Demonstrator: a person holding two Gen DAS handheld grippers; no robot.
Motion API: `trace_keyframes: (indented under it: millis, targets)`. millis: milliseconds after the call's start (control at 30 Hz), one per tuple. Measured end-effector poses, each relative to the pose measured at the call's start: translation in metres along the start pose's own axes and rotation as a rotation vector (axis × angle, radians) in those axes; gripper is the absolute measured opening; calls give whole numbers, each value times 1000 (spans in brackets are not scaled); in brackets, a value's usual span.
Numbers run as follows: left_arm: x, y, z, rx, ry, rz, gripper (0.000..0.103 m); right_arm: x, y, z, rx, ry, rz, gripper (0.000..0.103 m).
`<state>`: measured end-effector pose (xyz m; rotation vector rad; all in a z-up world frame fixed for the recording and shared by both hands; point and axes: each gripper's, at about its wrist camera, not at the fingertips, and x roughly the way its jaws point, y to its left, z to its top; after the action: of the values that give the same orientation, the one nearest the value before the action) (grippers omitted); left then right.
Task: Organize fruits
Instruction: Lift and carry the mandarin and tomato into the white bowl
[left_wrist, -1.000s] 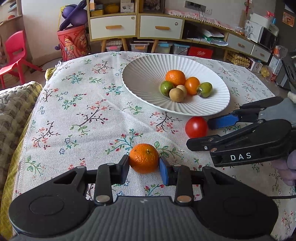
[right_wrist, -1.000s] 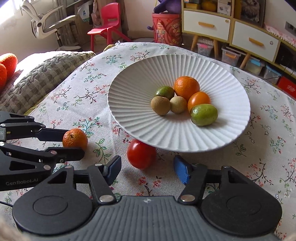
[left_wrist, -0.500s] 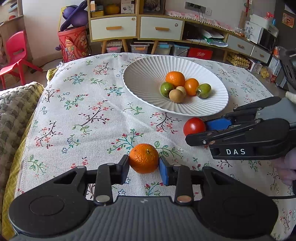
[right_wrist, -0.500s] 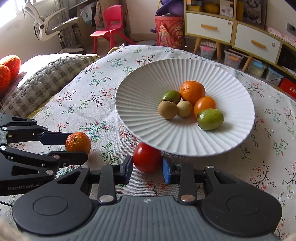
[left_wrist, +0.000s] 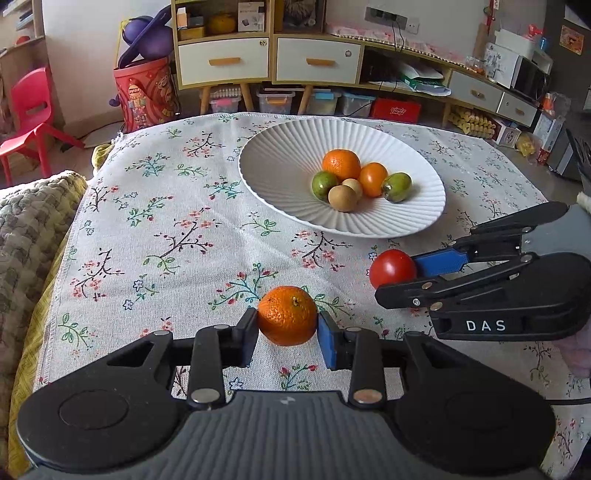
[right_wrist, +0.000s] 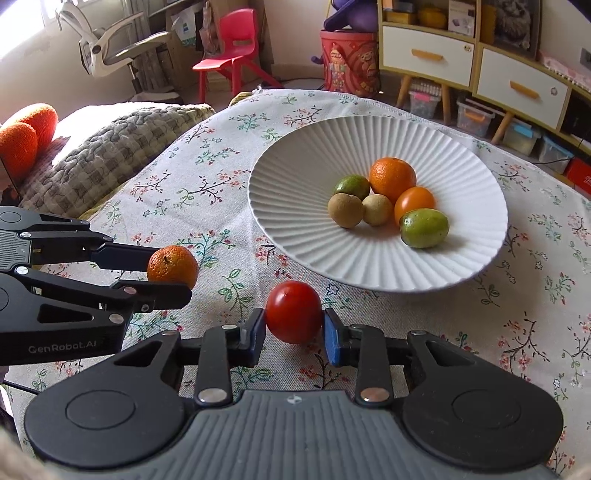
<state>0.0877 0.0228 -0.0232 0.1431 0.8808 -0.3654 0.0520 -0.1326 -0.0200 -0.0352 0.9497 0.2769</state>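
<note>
**Both fruits gripped, plate waiting**

A second ago the right tongs (right_wrist: 294, 334) stood wide around the tomato (right_wrist: 293, 311); now their blue pads press its sides. The left tongs (left_wrist: 287, 332) were already clamped on the mandarin (left_wrist: 287, 315) and have not shifted. So both loose fruits are secured on the bench (left_wrist: 177, 236), just short of the plate (right_wrist: 295, 162), and the next step is probably a lift into it.

The tomato is smooth, glossy and round, likely to bruise under hard pressure. The mandarin has dimpled, matte peel with a small stem scar. The white plate is wide, shallow and ribbed, already holding six small fruits clustered in its middle. A floral woven cloth covers the bench.
</note>
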Motion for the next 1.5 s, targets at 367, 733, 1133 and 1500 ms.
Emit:
trace_keyframes:
  millis: [367, 733, 1133, 1500]
  targets:
    - [-8, -12, 7, 10, -26, -13, 19, -23, -14, 0, 54, -48, 3, 30]
    - [-8, -27, 21, 20, -62, -37, 19, -28, -28, 6, 90, -94, -20, 30]
    - [11, -27, 46, 36, -121, -37, 19, -21, -41, 15, 118, -132, -28, 30]
    - [39, -28, 58, 76, -110, -10, 19, -4, -51, 25, 149, -130, -24, 30]
